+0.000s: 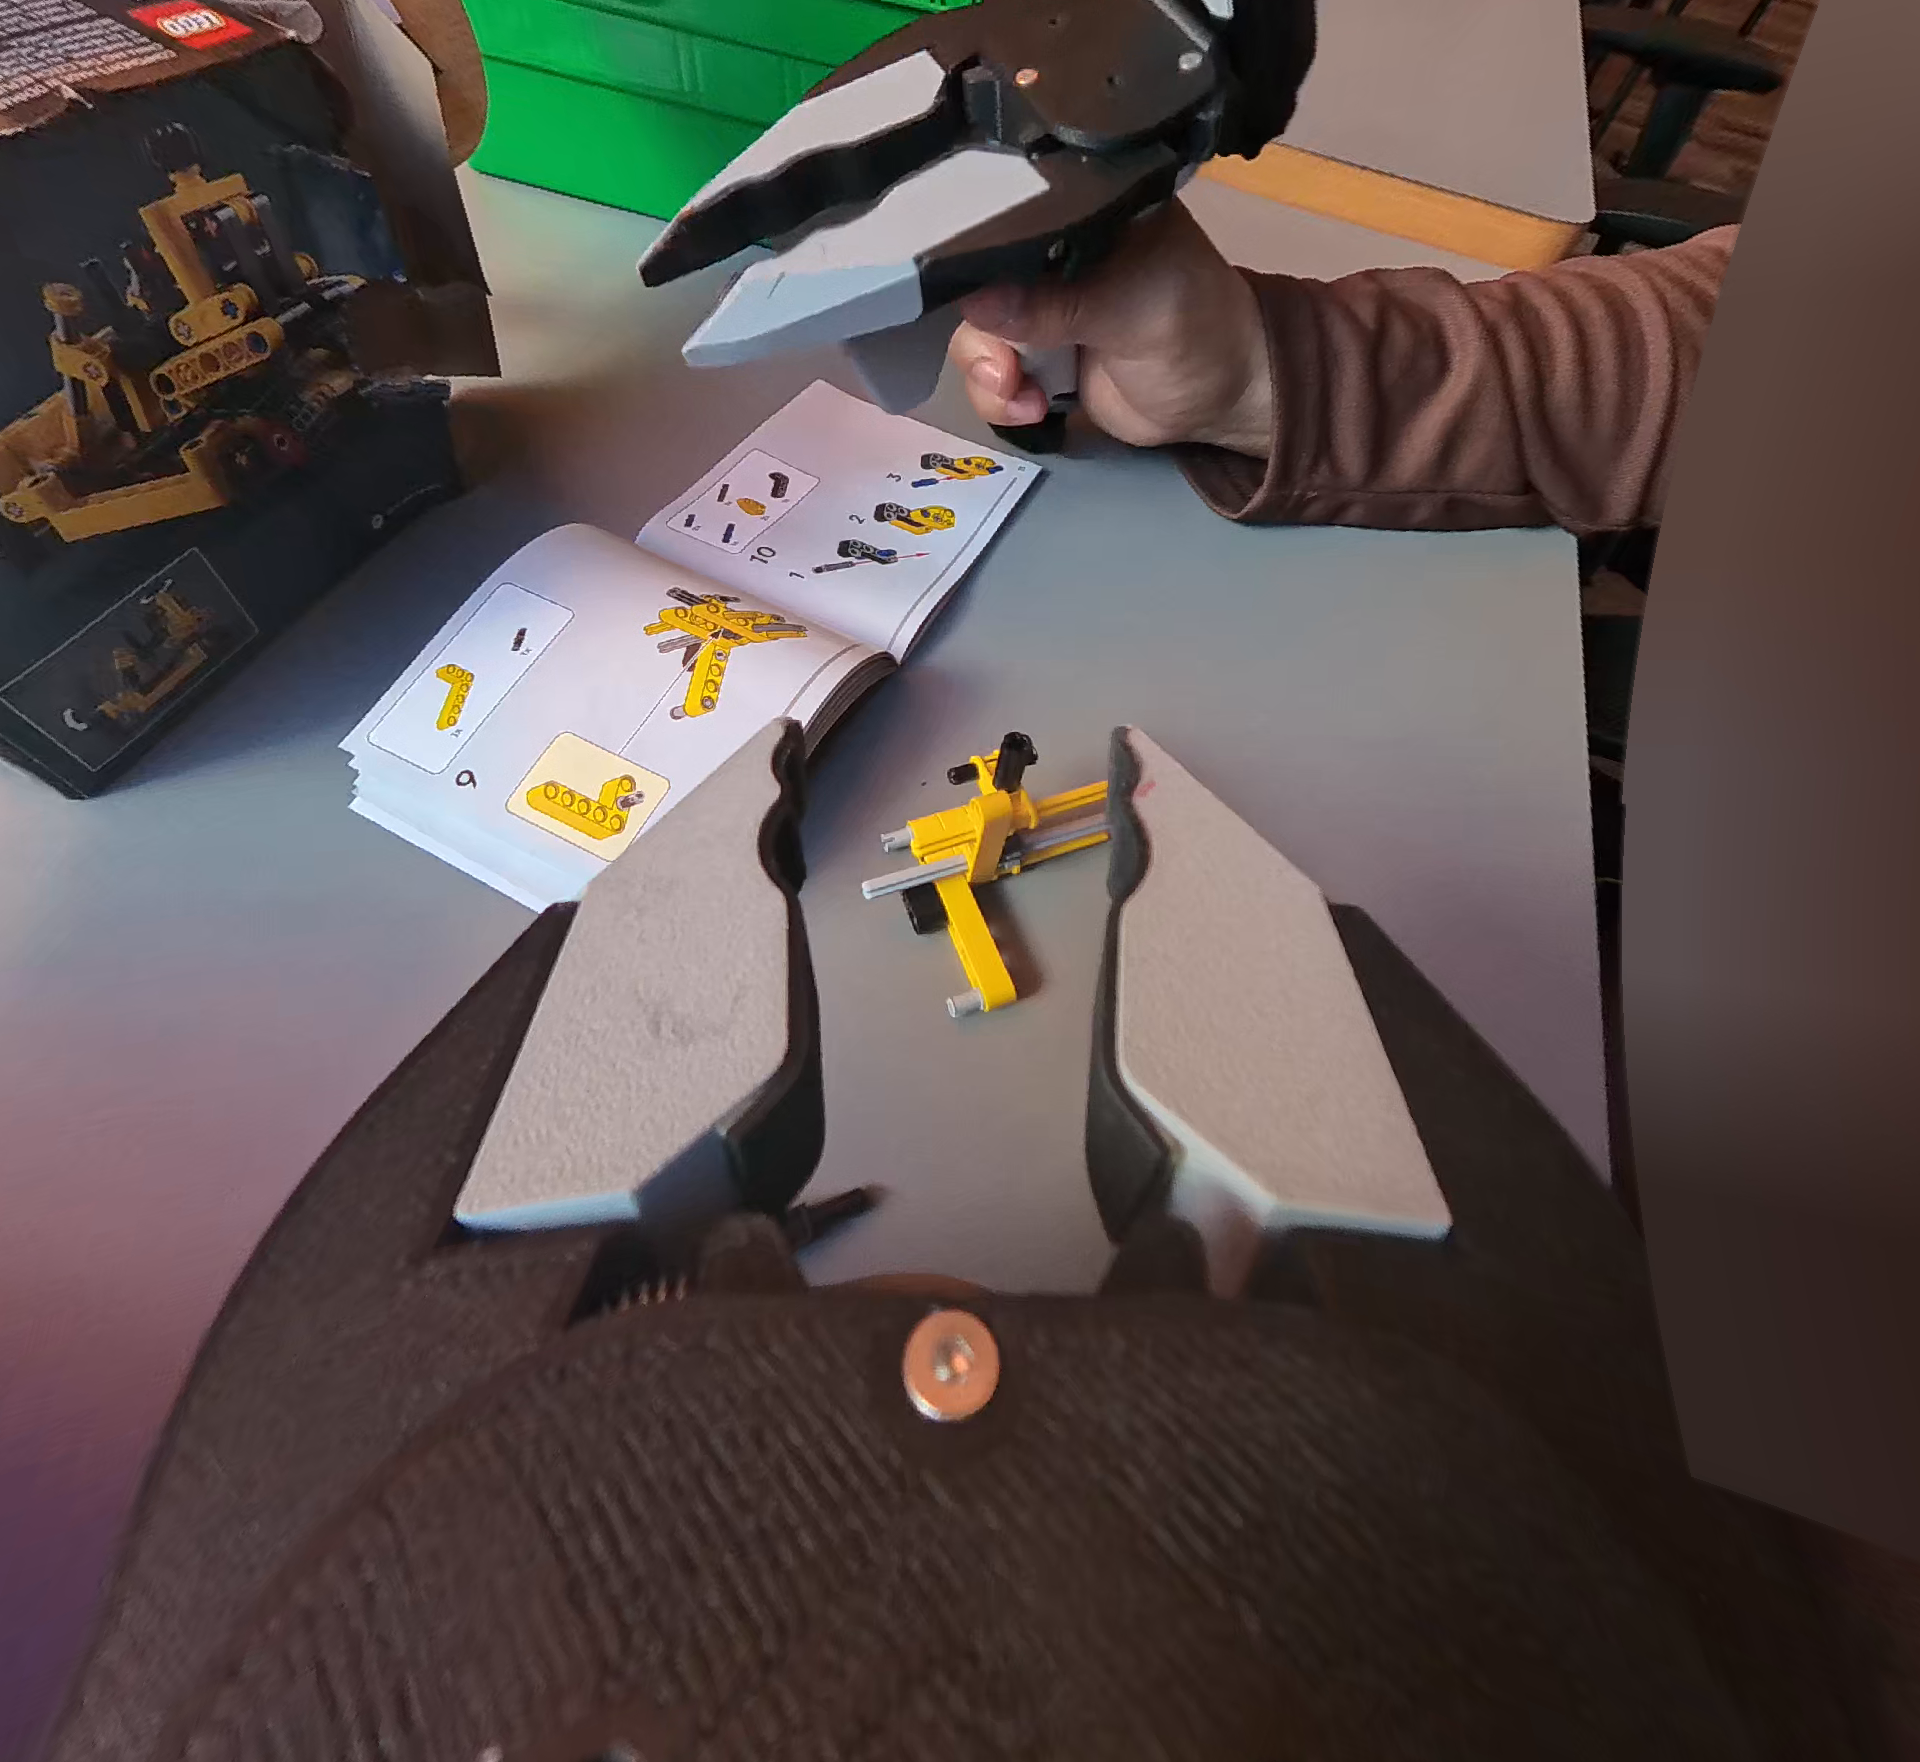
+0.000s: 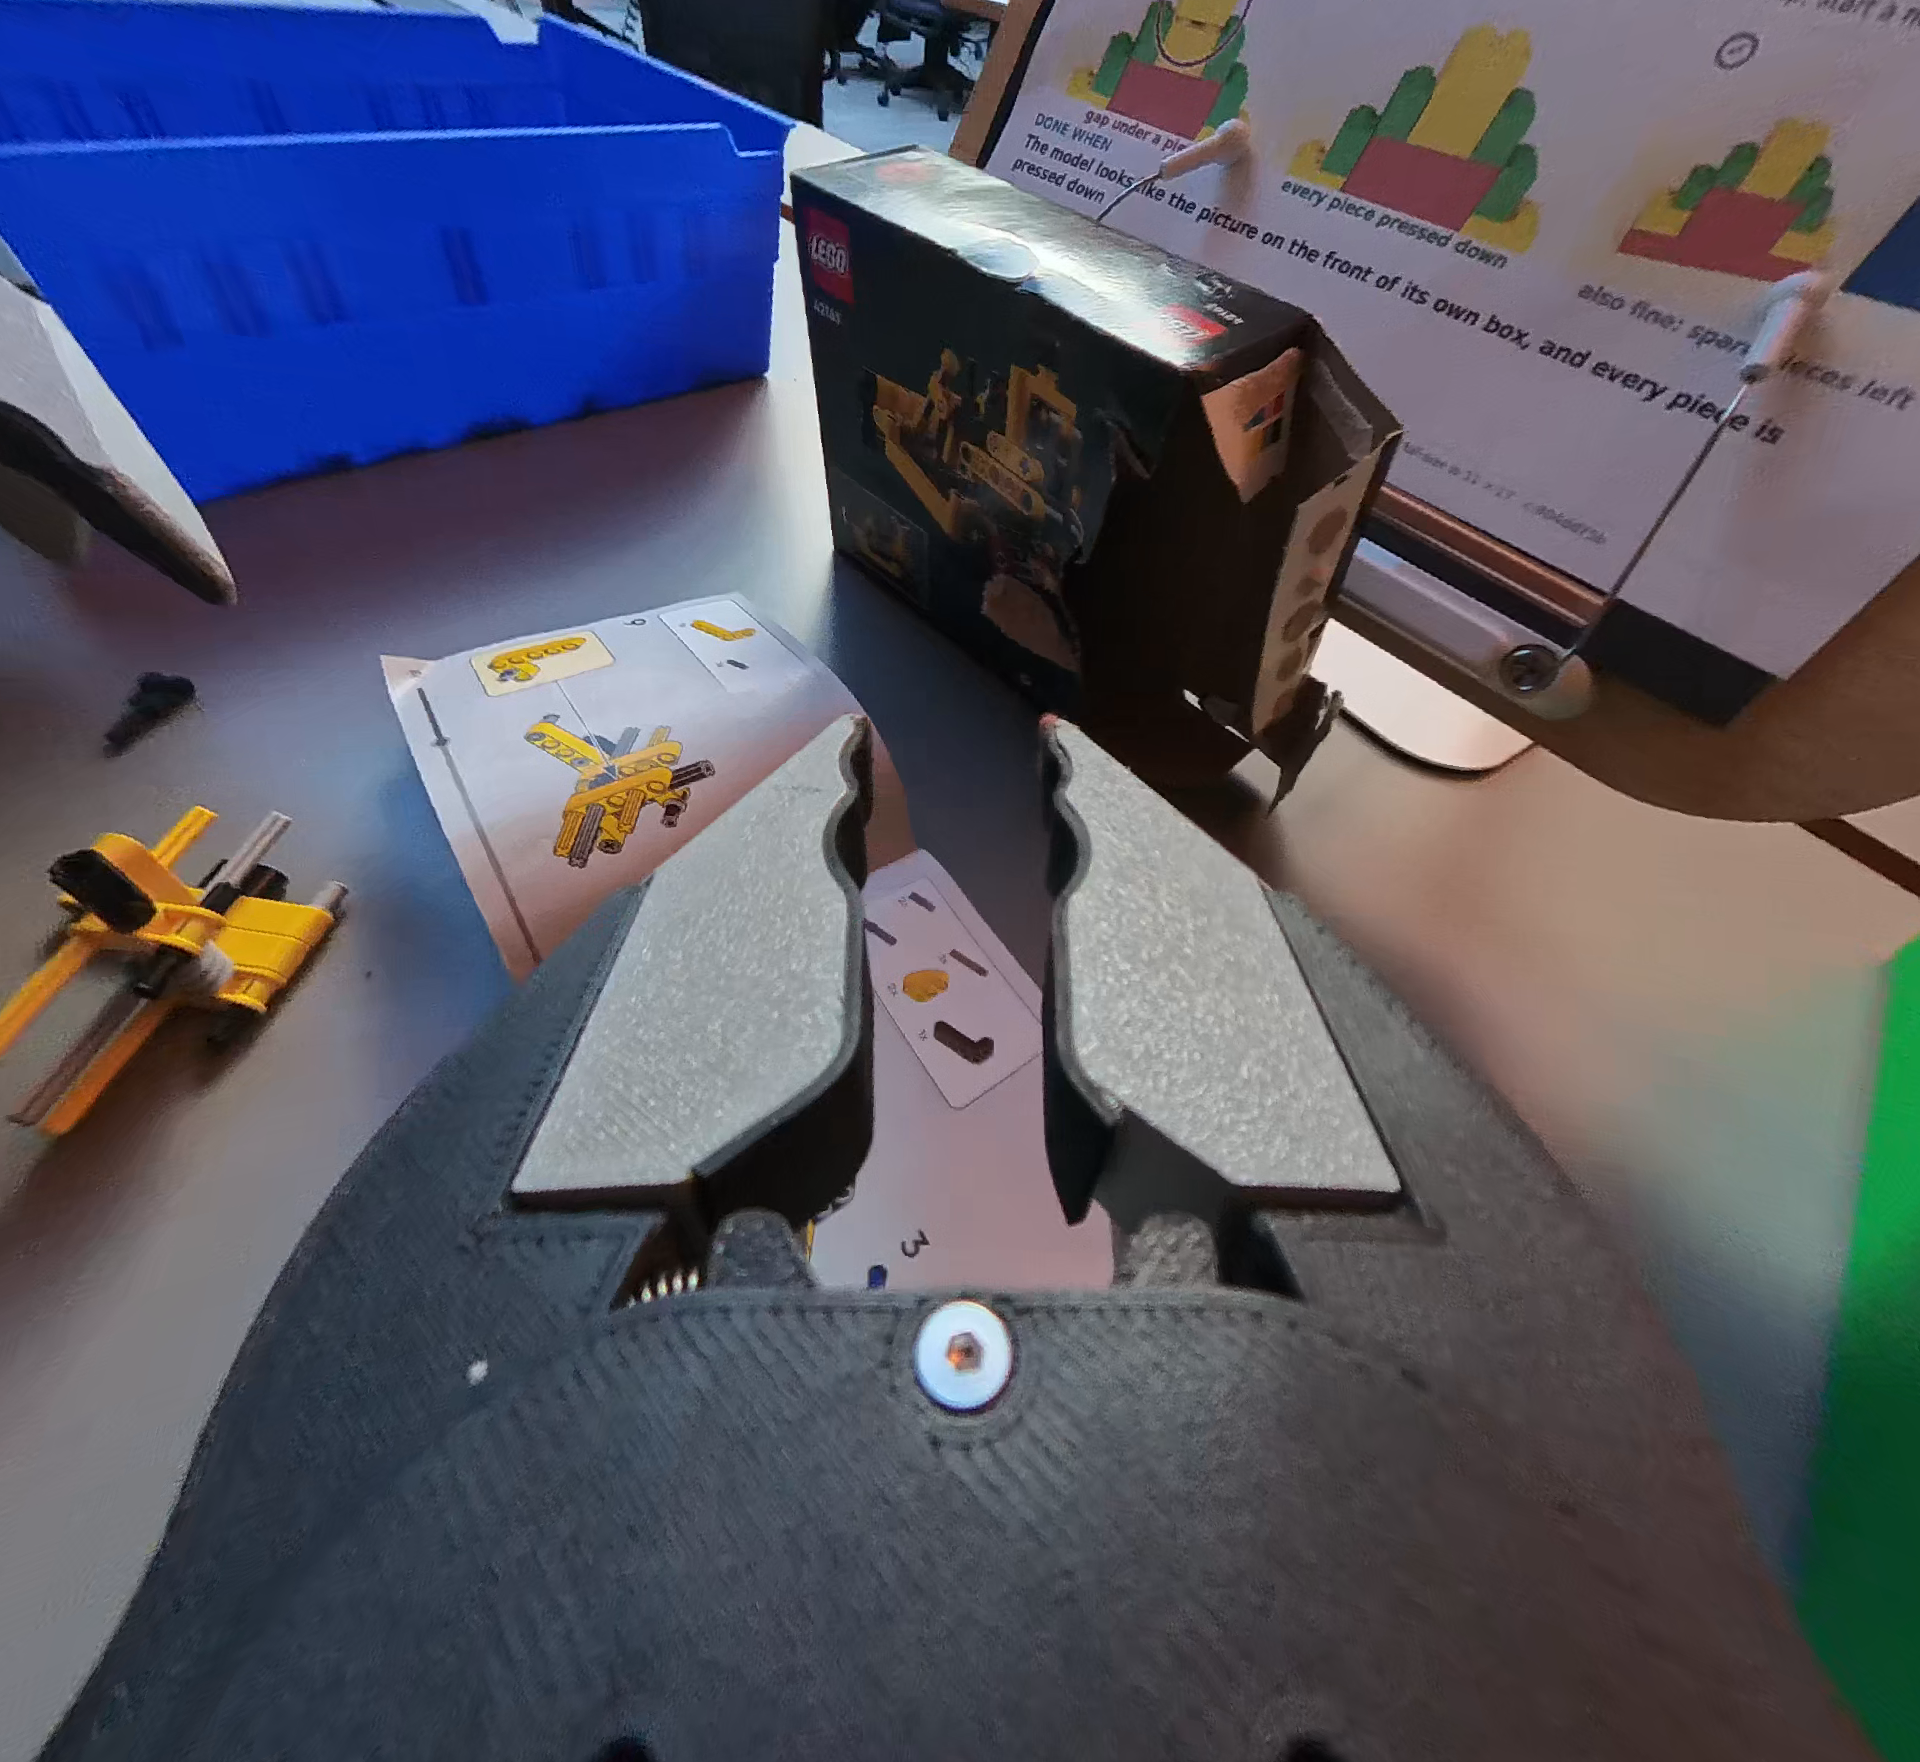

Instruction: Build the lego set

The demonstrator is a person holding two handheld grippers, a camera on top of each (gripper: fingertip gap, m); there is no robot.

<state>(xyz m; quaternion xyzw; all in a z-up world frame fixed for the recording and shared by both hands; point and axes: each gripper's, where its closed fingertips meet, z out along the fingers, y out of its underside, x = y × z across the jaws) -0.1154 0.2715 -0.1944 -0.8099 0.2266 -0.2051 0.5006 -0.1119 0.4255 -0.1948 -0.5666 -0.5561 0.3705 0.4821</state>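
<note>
A small yellow toy assembly (image 1: 971, 865), built of yellow beams, grey rods and black pins, lies on the grey table (image 1: 1299, 673) directly under the left gripper (image 1: 956, 813). The gripper's two grey fingers stand wide apart on either side of the piece, with clear space between the left finger and the model; the far end of the yellow beam runs behind the right fingertip, so contact there cannot be told. Nothing is gripped.

The right gripper (image 2: 951, 813), held in a hand (image 1: 1132, 351) in a brown ribbed sleeve (image 1: 1455, 393), hangs in the air above the open instruction booklet (image 1: 644, 663), its jaws partly open and empty. From its own view the booklet pages show through the gap between the fingers.

To the left of the booklet stands a torn dark toy box (image 1: 208, 341) picturing a yellow machine. Behind it leans a printed sheet on a stand (image 2: 1558, 154). A green bin (image 1: 675, 19) sits at the far side of the table, a blue bin (image 2: 364, 258) near the box, and a loose black pin (image 2: 151, 704) lies on the table near the assembly.
</note>
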